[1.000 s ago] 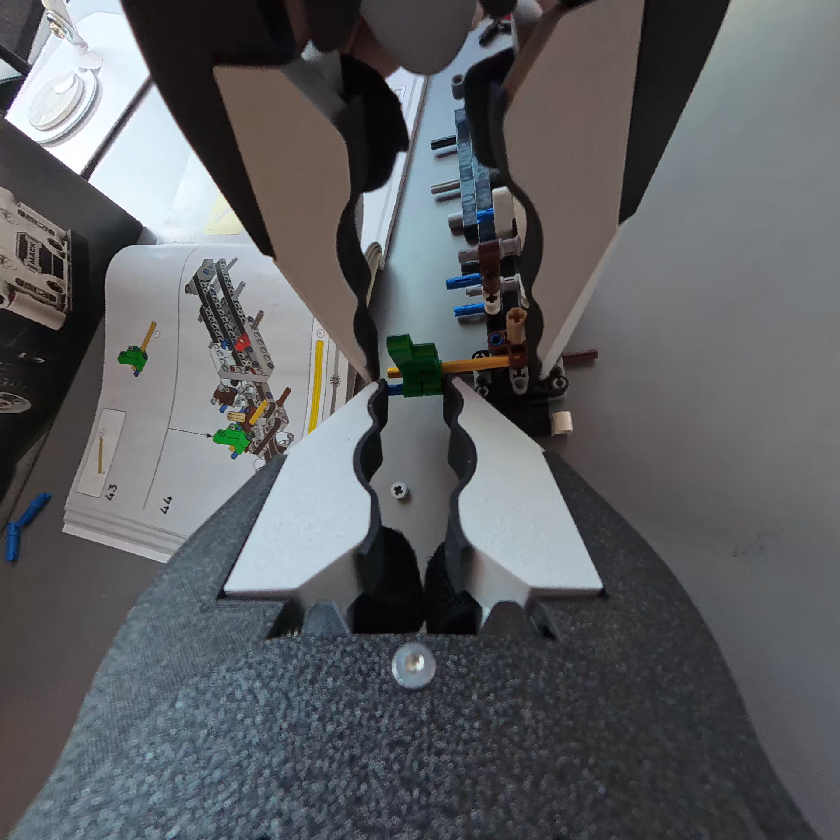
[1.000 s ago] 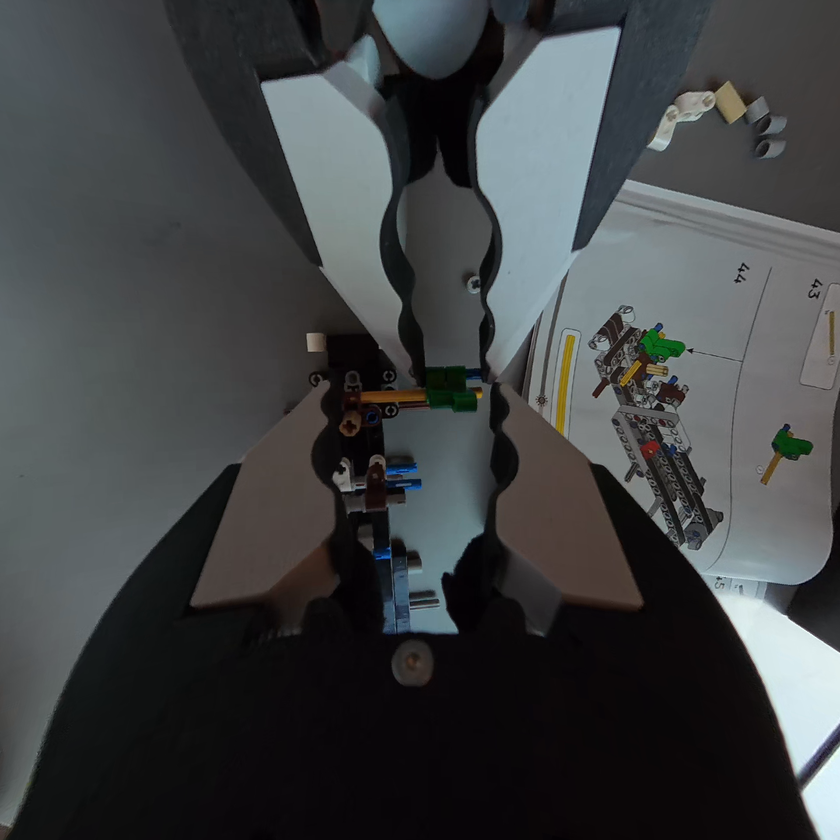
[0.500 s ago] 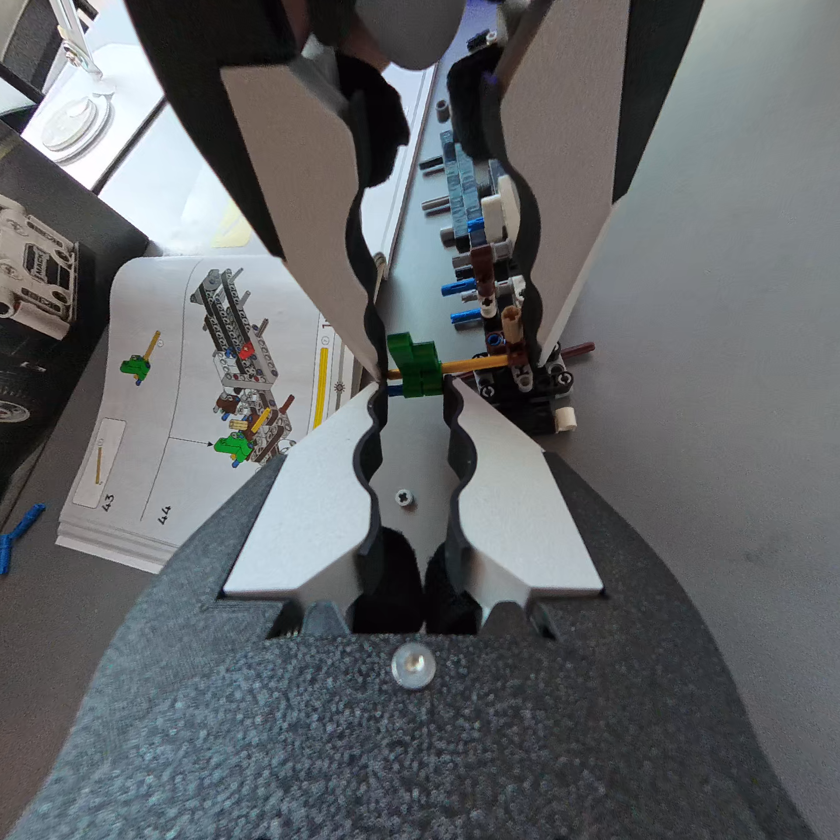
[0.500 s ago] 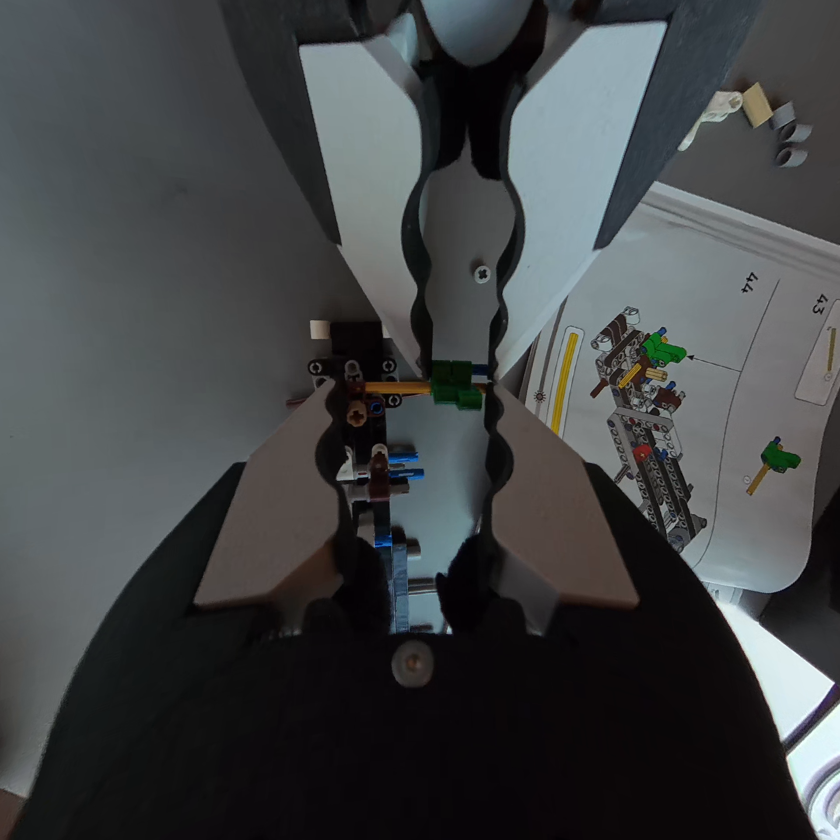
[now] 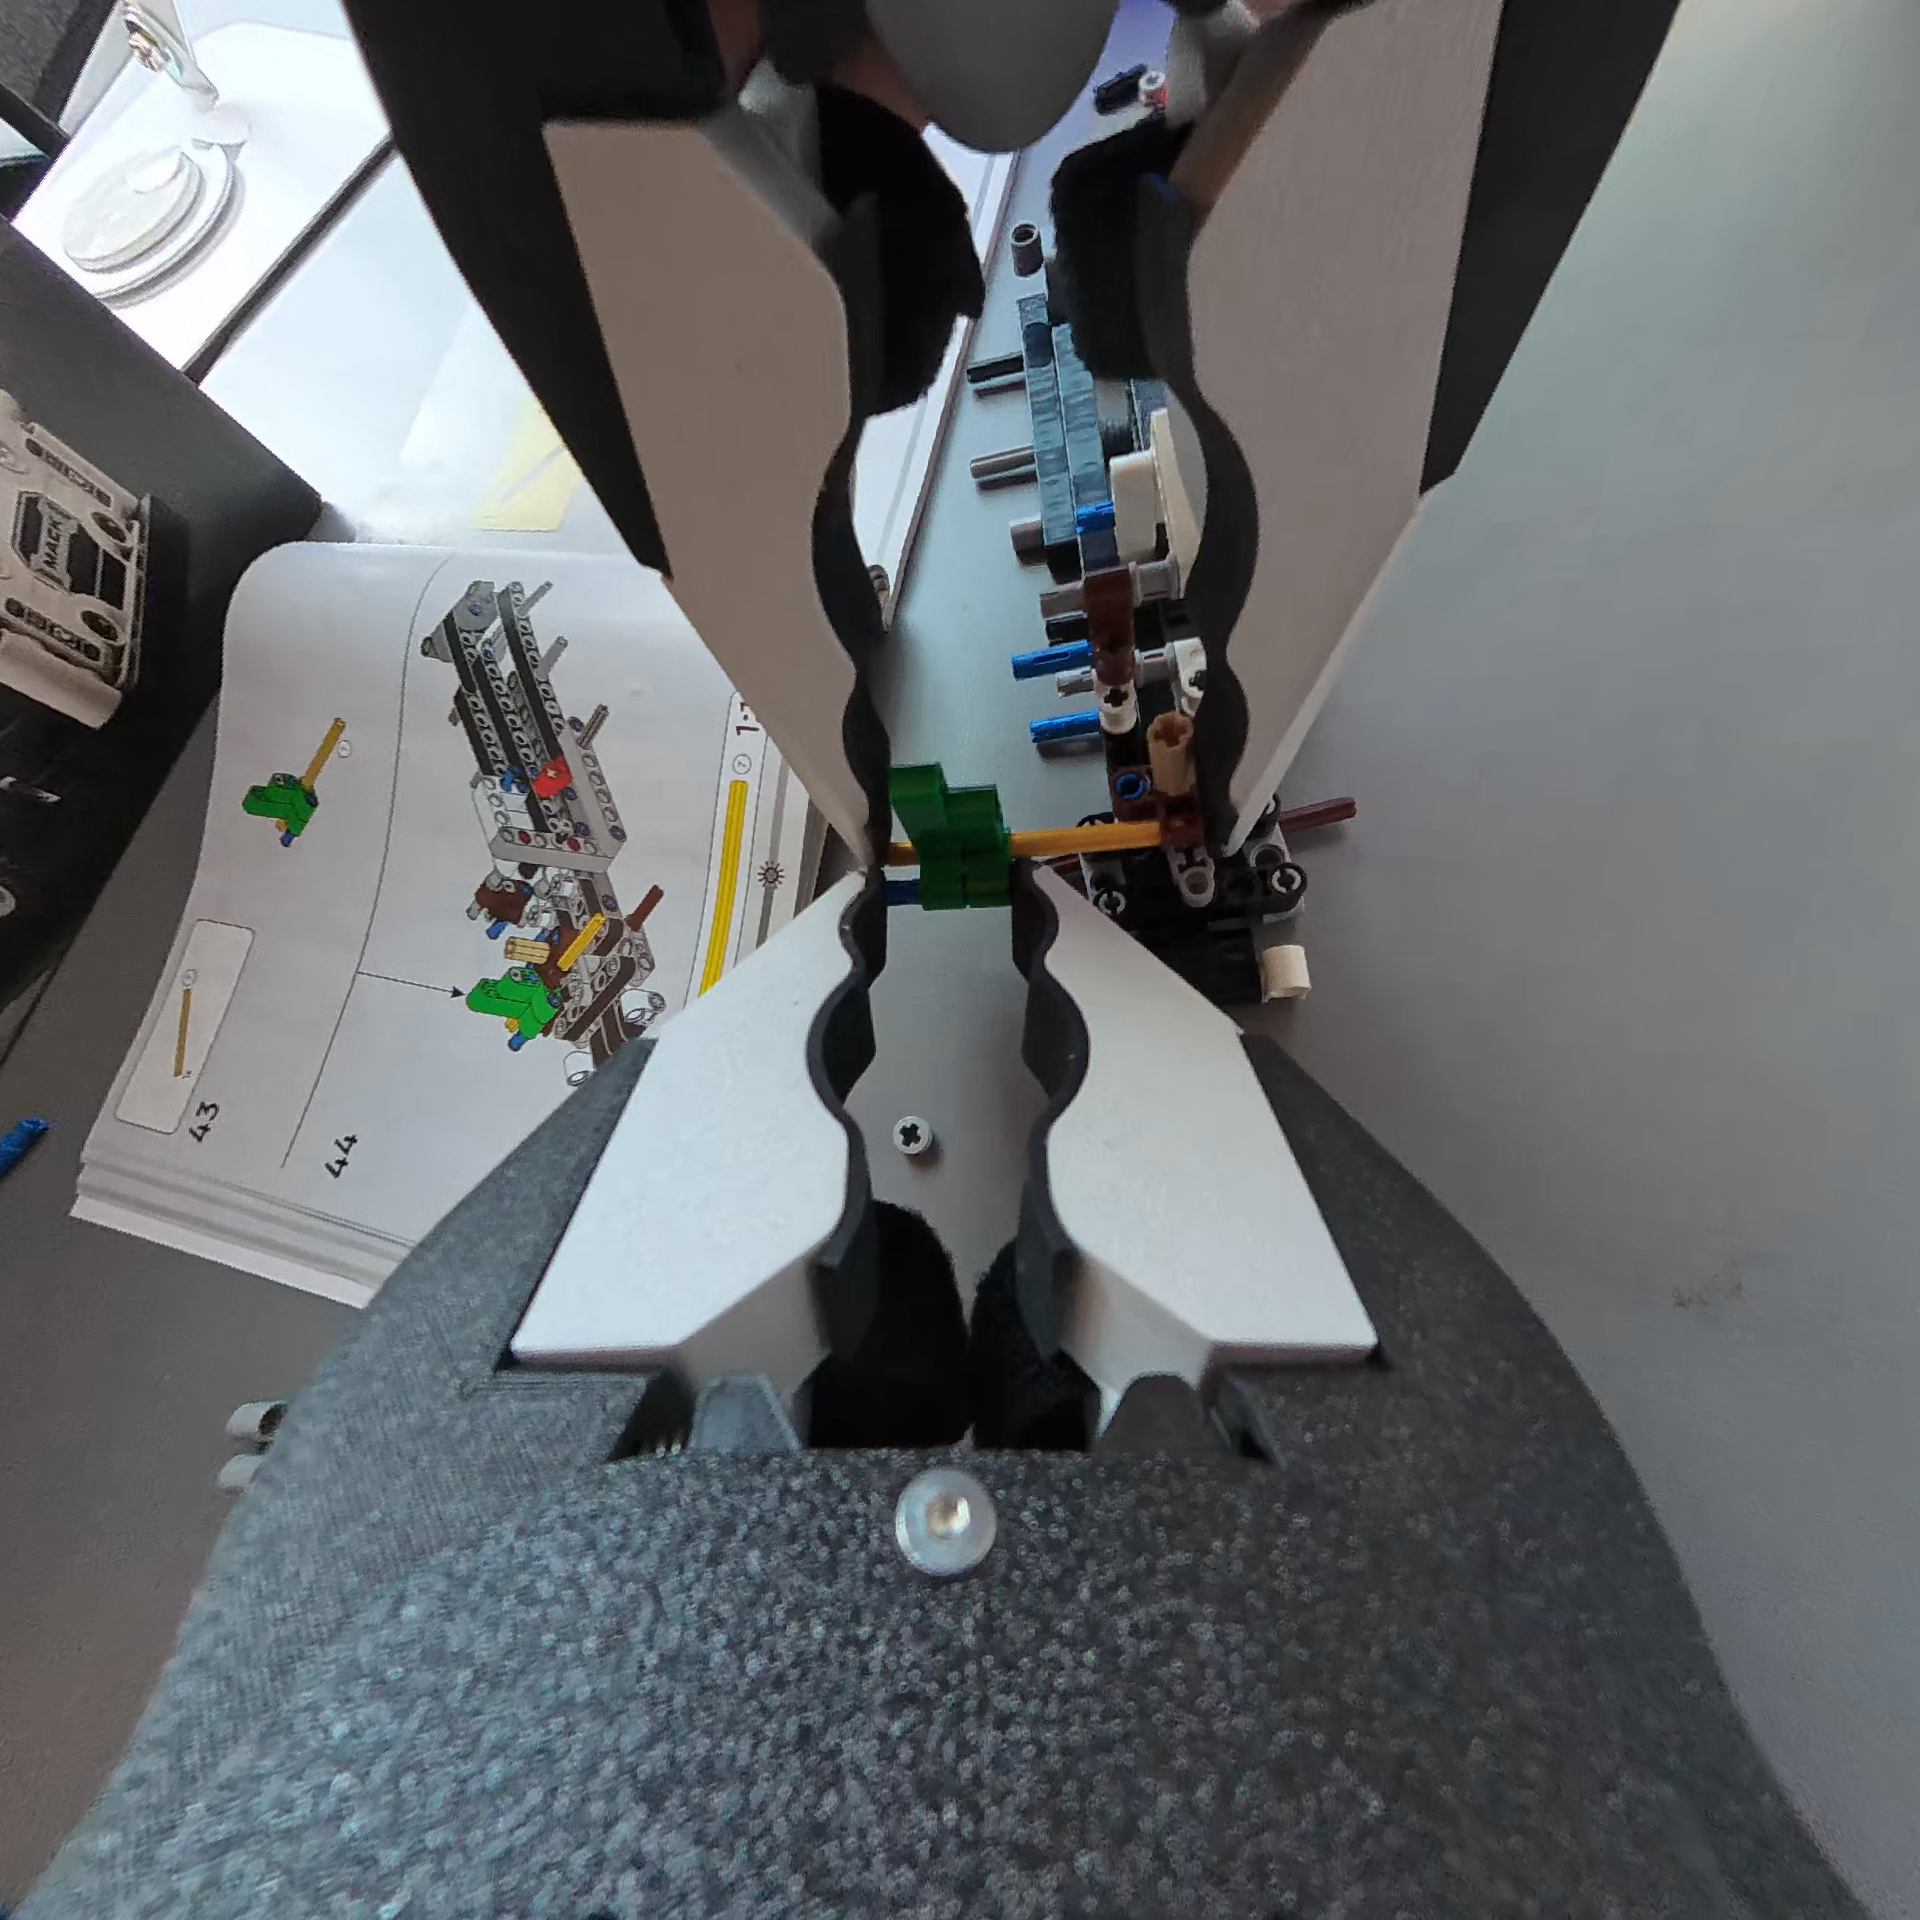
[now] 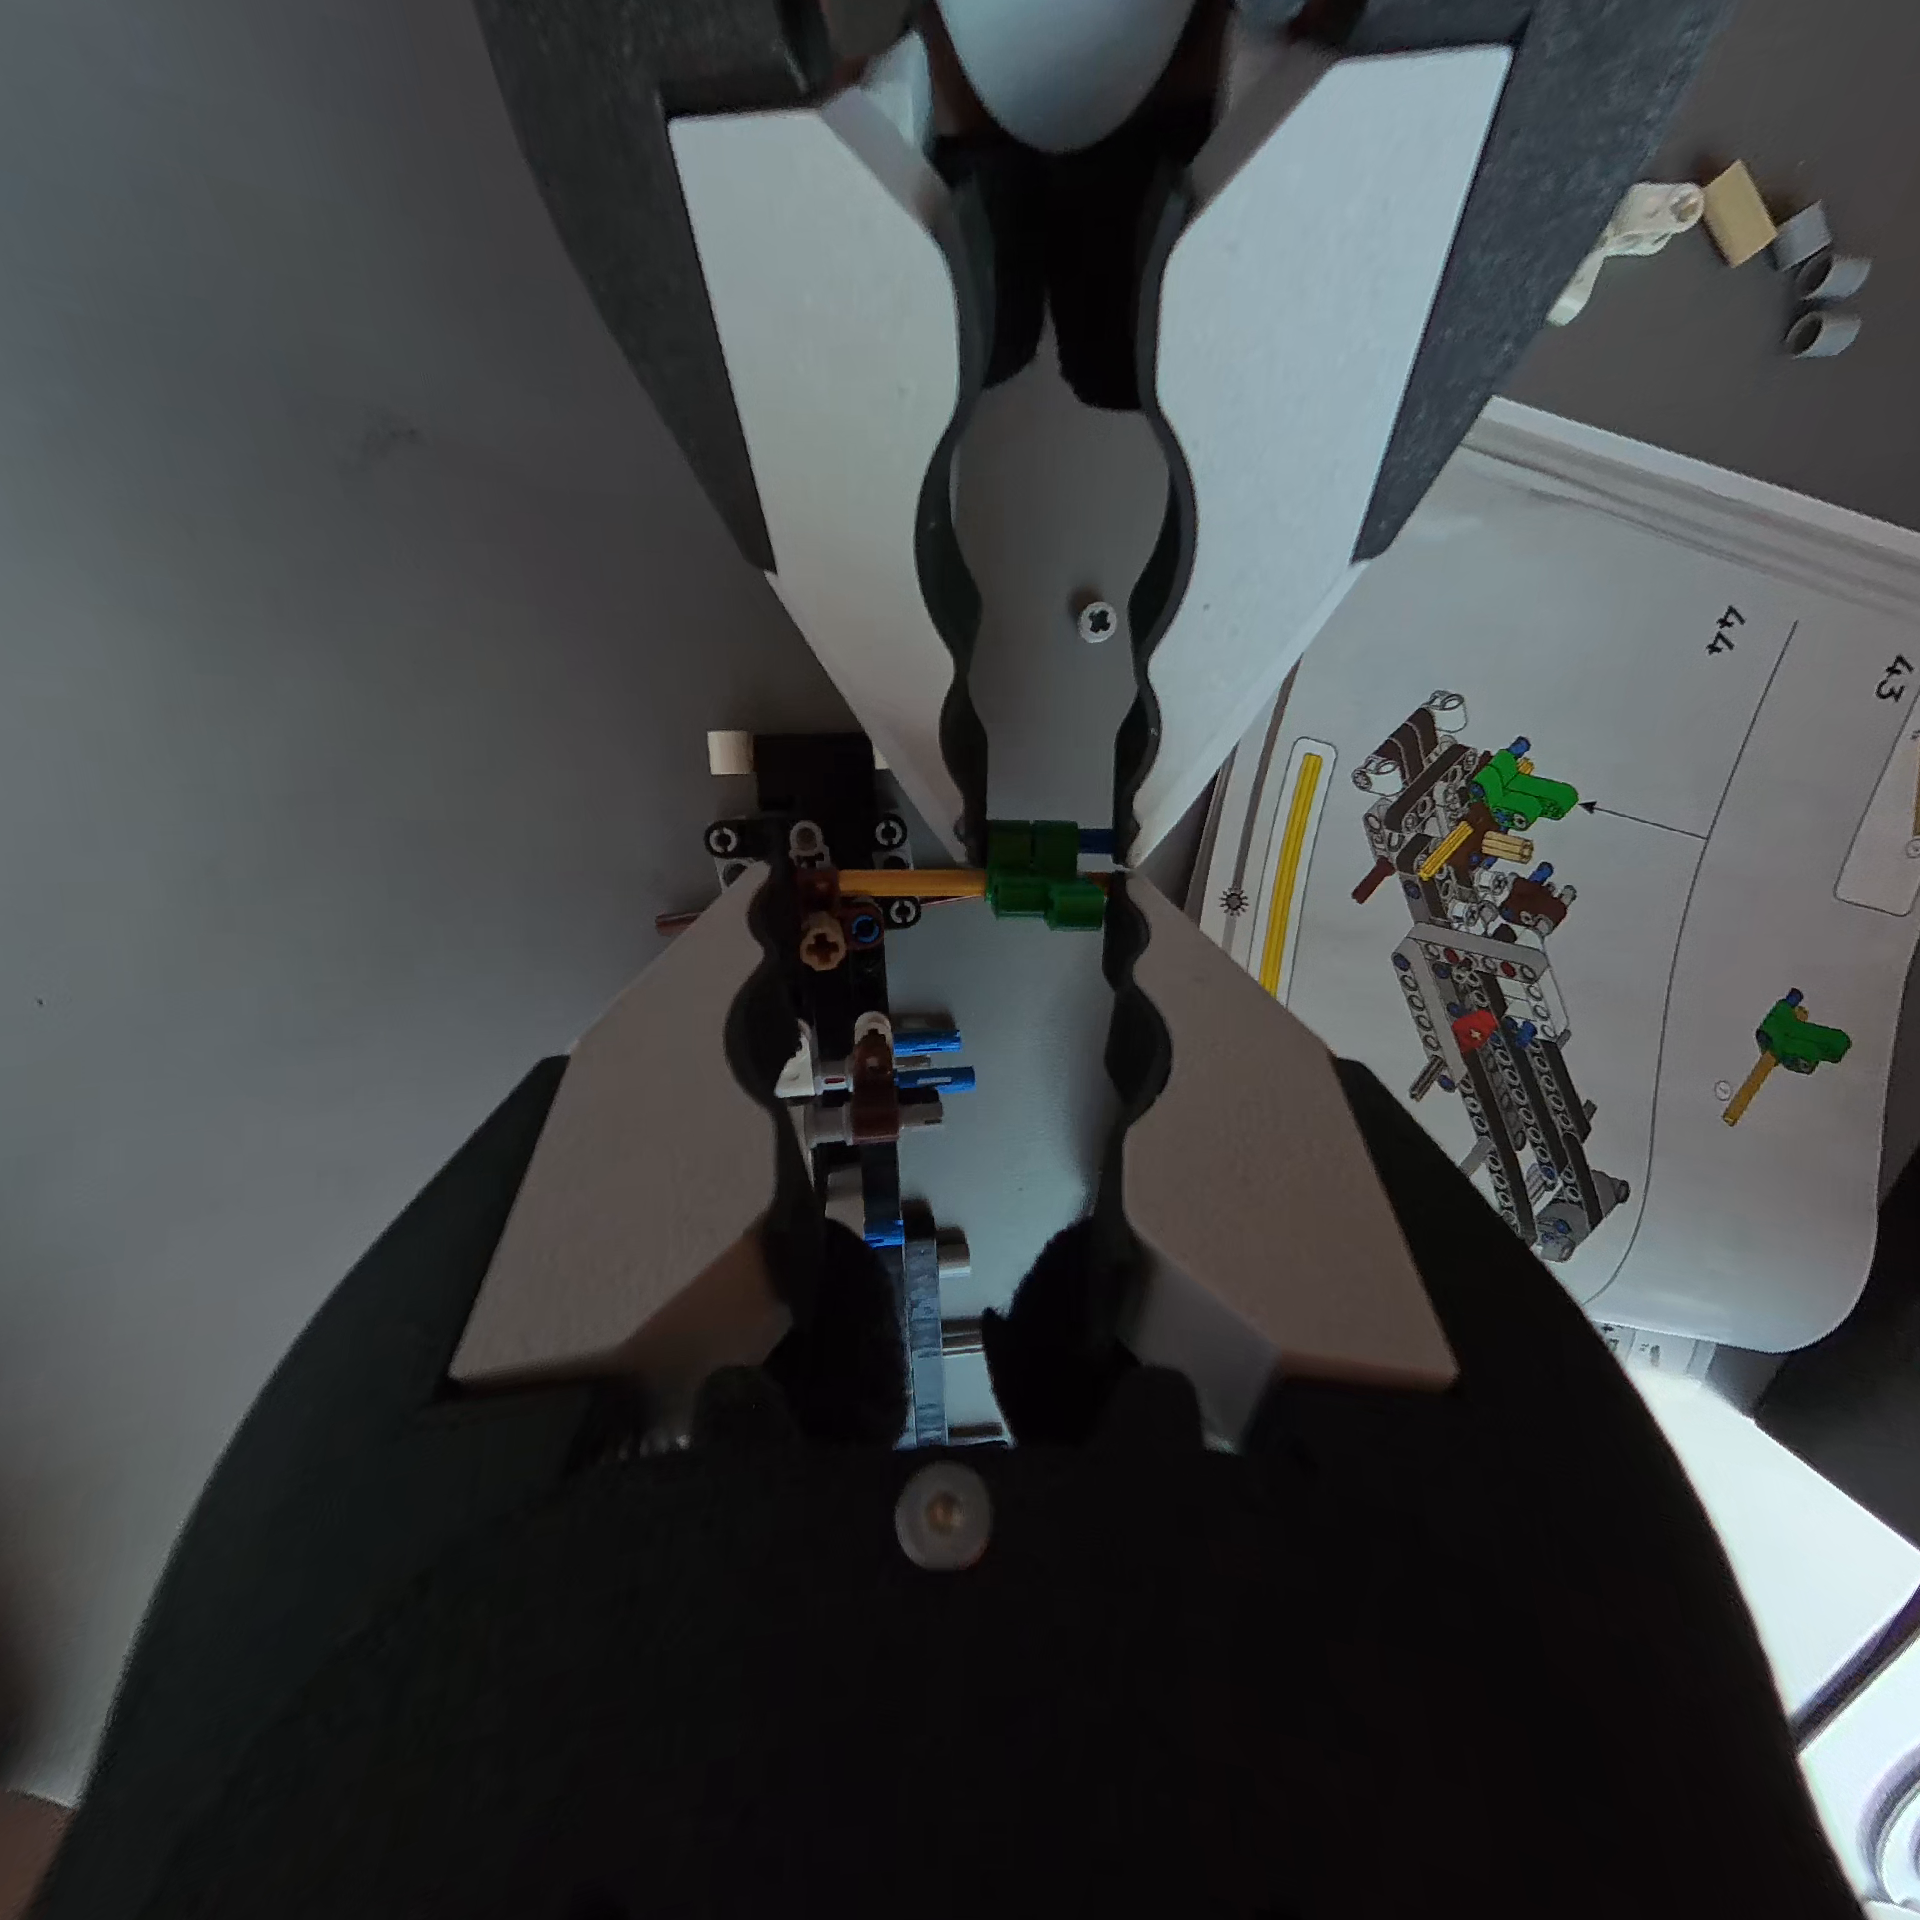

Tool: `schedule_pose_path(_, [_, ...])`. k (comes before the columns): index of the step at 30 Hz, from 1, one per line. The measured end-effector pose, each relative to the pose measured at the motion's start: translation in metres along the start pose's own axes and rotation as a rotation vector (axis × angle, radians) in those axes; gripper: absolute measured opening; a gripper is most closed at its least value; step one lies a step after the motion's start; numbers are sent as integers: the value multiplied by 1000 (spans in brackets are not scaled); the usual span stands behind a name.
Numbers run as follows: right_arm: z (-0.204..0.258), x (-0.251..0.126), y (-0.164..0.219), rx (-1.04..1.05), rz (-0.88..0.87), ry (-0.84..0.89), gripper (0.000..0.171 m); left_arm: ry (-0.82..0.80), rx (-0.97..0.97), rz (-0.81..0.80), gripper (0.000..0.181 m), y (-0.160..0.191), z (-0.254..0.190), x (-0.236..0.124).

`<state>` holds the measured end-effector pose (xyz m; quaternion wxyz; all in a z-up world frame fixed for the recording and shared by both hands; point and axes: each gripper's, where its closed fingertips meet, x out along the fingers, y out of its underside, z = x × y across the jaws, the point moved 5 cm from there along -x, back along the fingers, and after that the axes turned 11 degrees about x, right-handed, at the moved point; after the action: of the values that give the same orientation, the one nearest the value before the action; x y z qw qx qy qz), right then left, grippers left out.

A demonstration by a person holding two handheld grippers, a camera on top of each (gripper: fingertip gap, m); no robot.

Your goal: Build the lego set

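My left gripper (image 5: 948,883) is shut on a green lego piece (image 5: 951,836) that carries a yellow axle (image 5: 1081,836) and a blue pin. The axle's far end sits in a brown connector on the long lego chassis (image 5: 1195,904), which lies on the grey table. My right gripper (image 6: 940,894) comes from the opposite side and grips the chassis (image 6: 821,779) lengthwise between its fingers. One tip is against the chassis and the other is by the green piece (image 6: 1039,883). Both grippers' fingertips nearly touch there.
The open instruction booklet (image 5: 343,831) lies beside the work and also shows in the right wrist view (image 6: 1662,1039). Small loose grey, tan and white parts (image 6: 1808,270) lie beyond it. A black box with a white car picture (image 5: 62,561) is at the far left. My two grippers' fingertips are within a few centimetres of each other.
Both grippers stay locked on the same spot. The right gripper's fingers have closed in slightly, and the views have shifted a little over the booklet.
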<state>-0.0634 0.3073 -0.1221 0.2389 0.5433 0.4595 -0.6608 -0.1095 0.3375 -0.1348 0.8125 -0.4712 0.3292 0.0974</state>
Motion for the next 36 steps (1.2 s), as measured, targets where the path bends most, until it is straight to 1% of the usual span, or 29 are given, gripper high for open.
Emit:
schedule_pose_path(2, [0,0,0,-6,1,1,57,1,-1,0,23,0,-1,0])
schedule_pose_path(3, [0,0,0,-5,1,4,54,6,1,-1,23,-1,-1,0])
schedule_pose_path(9, [0,0,0,-17,2,7,54,-2,3,6,22,-1,-1,0])
schedule_pose_path(15, [1,-2,1,22,-50,19,56,0,30,0,23,0,-1,0])
schedule_pose_path(17, [6,-6,3,27,-52,9,67,-5,38,4,23,-1,-1,0])
schedule_pose_path(20, [10,-3,8,53,-41,3,73,-7,41,9,23,0,0,-1])
schedule_pose_path(23, [5,3,11,44,-34,39,72,-10,50,8,23,-1,-1,-1])
schedule_pose_path(24, [5,4,10,45,-43,26,71,-11,51,11,23,-1,-1,-1])
schedule_pose_path(26, [5,5,8,43,-57,17,64,-9,44,11,23,0,0,-1])
schedule_pose_path(28, [4,6,8,42,-56,20,61,-4,33,7,23,0,-1,0])
schedule_pose_path(32, [4,6,9,49,-67,3,60,-12,32,11,22,0,-1,0])
schedule_pose_path(36, [3,6,9,37,-73,23,59,-24,34,18,23,0,1,-1])
